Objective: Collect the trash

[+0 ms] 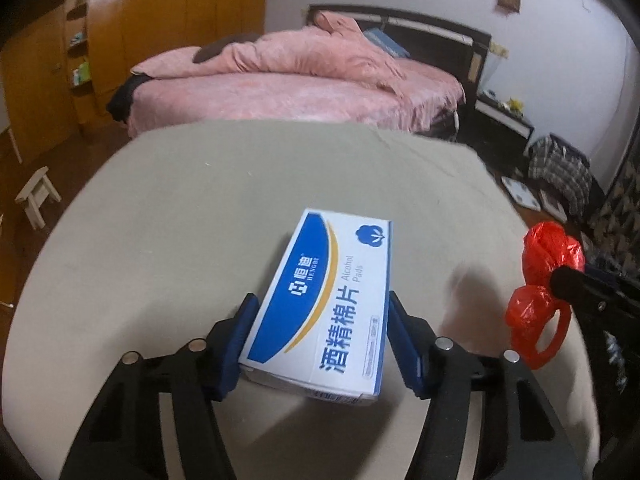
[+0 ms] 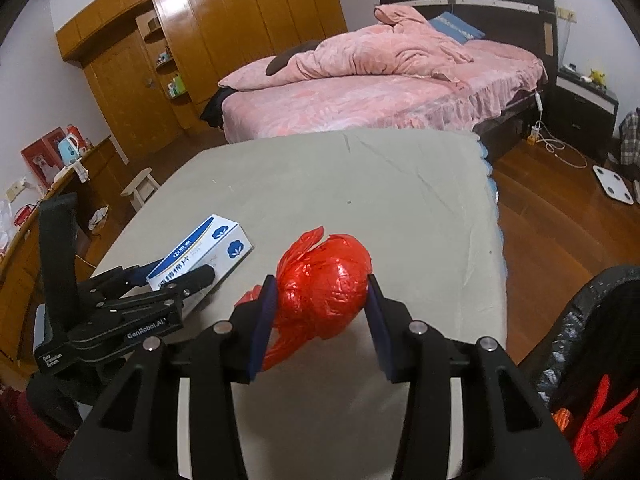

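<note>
Left wrist view shows the left claw (image 1: 320, 320) low in the frame, its two blue pads either side of a white and blue cardboard box of alcohol pads (image 1: 324, 304) (Chinese lettering runs along its top face). The box lies flat on a grey-beige cloth-covered worktop (image 1: 200, 208). Both pads sit against the box's long sides, so the claw is clamped on it; the box's far end points toward the top of the frame.

At the right edge of that view, a crumpled red plastic bag (image 1: 544, 280) shows with the black tip of the other tool against it.

Right wrist view has the right claw (image 2: 320, 316) at centre, closed on that red bag (image 2: 324, 284): the left pad presses into the plastic, and the right pad meets its rounded side. A loose tail of plastic hangs down beside the left pad, above the worktop (image 2: 360, 184).

In the left part of this frame the left claw (image 2: 176, 276) appears from the side, gripping the box (image 2: 208, 248). A black-lined bin (image 2: 592, 352) with red scraps inside fills the lower right corner. A pink-covered bed (image 2: 360, 92) stands beyond the worktop.
</note>
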Tool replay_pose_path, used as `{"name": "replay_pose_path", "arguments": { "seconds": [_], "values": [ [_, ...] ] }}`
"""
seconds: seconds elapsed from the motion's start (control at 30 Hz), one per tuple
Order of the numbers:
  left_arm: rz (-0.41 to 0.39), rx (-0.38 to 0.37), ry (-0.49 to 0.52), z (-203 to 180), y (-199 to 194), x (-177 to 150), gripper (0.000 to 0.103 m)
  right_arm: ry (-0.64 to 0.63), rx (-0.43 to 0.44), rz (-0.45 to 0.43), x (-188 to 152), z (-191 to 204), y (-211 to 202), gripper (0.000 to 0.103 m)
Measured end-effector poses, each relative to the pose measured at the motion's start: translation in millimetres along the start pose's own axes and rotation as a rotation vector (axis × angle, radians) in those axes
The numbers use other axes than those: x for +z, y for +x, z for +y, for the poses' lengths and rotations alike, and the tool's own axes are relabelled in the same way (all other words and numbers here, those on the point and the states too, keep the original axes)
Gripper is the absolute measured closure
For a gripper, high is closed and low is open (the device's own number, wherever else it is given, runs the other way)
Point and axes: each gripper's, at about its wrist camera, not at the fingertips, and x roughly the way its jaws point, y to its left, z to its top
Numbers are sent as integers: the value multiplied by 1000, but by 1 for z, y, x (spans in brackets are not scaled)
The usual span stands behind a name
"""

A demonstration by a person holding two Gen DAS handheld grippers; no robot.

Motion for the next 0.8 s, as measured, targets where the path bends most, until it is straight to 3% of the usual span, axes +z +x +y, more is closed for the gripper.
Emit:
{"name": "replay_pose_path", "arguments": {
  "seconds": [0.17, 0.5, 0.8],
  "values": [
    [-77, 27, -7, -7, -41, 7, 45, -20, 8, -38, 6, 6, -22, 61],
    [-197, 2, -2, -33, -119, 14, 47, -52, 31, -118, 12, 14, -83, 61],
    [-282, -24, 38, -67, -165, 14, 47, -58, 18, -193, 11, 5, -145, 61]
  ]
}}
